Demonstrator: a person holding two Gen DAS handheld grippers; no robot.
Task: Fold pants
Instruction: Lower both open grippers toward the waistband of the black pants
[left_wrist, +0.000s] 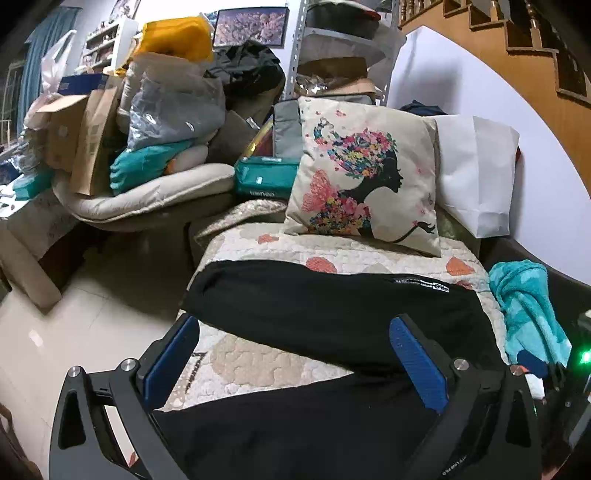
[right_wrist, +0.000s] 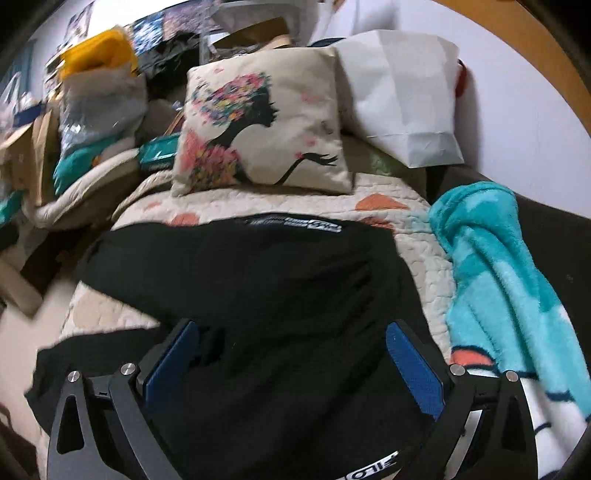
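Note:
Black pants (left_wrist: 332, 314) lie spread on a quilted cream cover (left_wrist: 258, 362), both legs running left with a gap of quilt between them. A white label (left_wrist: 421, 283) shows near their far edge. My left gripper (left_wrist: 295, 354) is open above the pants, holding nothing. In the right wrist view the pants (right_wrist: 258, 280) fill the middle. My right gripper (right_wrist: 291, 354) is open just above the cloth, empty.
A floral cushion (left_wrist: 362, 184) and a white paper bag (left_wrist: 476, 173) stand behind the pants. A teal fleece blanket (right_wrist: 495, 266) lies on the right. A cluttered armchair (left_wrist: 147, 192) with boxes and bags is at left, beside tiled floor (left_wrist: 92, 314).

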